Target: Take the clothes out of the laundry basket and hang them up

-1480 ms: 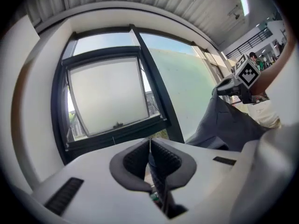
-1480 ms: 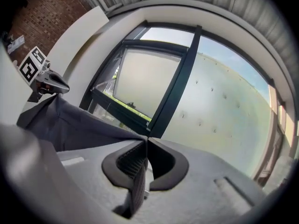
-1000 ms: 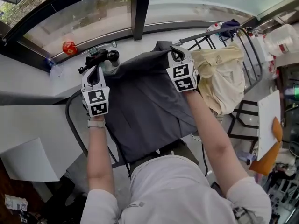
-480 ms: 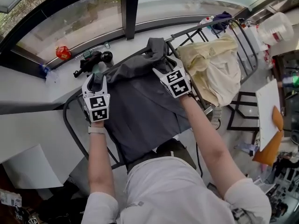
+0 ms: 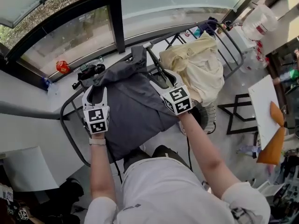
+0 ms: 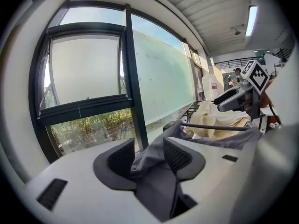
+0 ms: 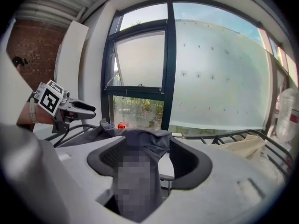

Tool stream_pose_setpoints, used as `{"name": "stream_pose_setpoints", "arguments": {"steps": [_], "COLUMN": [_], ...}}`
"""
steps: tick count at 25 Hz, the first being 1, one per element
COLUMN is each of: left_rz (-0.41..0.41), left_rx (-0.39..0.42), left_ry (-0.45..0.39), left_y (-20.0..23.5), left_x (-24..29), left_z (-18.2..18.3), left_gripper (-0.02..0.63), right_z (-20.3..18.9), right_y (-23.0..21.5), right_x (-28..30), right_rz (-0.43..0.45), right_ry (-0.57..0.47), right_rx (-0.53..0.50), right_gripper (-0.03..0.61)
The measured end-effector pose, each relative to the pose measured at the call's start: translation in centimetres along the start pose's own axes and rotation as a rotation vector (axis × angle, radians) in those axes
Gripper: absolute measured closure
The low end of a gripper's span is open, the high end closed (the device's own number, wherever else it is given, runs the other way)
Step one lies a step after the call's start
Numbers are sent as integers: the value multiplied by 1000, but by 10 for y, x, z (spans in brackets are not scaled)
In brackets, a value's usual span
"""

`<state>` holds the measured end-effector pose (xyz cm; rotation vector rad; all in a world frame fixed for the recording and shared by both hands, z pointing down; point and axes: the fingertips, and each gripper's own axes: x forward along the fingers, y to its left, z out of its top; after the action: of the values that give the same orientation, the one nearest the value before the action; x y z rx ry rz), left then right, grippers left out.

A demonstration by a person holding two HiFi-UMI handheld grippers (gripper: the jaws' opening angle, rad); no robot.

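Note:
A dark grey garment (image 5: 135, 101) hangs spread over the black drying rack (image 5: 64, 125). My left gripper (image 5: 96, 91) is at the garment's left edge. In the left gripper view its jaws (image 6: 148, 157) have just been opening, and a loose fold of grey cloth (image 6: 156, 176) lies between the parted pads. My right gripper (image 5: 160, 80) is at the garment's right edge. Its jaws (image 7: 145, 158) have also just been opening and stand wide. Grey cloth (image 7: 145, 141) is draped slackly over one pad. Each gripper shows in the other's view, the right gripper (image 6: 233, 97) and the left gripper (image 7: 79, 108).
A cream garment (image 5: 198, 66) hangs on the rack to the right. A red object (image 5: 63, 66) and a black device (image 5: 91, 71) lie on the window sill behind. A white board (image 5: 264, 111), an orange sheet (image 5: 275, 141) and a plastic jug (image 5: 259, 22) are at the right.
Both grippers have let go of the grey garment's top edge and drawn back toward the person. The garment stays draped on the rack.

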<state>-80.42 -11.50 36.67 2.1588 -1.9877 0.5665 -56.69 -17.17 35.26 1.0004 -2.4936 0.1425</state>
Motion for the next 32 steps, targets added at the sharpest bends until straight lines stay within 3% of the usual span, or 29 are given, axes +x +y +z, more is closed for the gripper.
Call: {"name": "stream_pose_setpoints", "arguments": {"steps": [6, 15, 26, 32], "left_rz": [-104, -302, -493, -515], "left_rx": [-13, -12, 43, 95], "left_ry": [-101, -269, -357, -359], "left_y": [-84, -201, -299, -330], "left_x": [-50, -124, -188, -206], "left_z": [43, 96, 112, 104], "left_gripper": [437, 437, 431, 431], "right_z": [3, -9, -48, -64], "right_y": [8, 18, 19, 19], "right_x": [-95, -221, -314, -339], "right_rz": [33, -6, -58, -84], "right_ry": [-155, -293, -363, -374], "right_rx": [65, 92, 57, 58], "right_gripper": [295, 295, 295, 295]}}
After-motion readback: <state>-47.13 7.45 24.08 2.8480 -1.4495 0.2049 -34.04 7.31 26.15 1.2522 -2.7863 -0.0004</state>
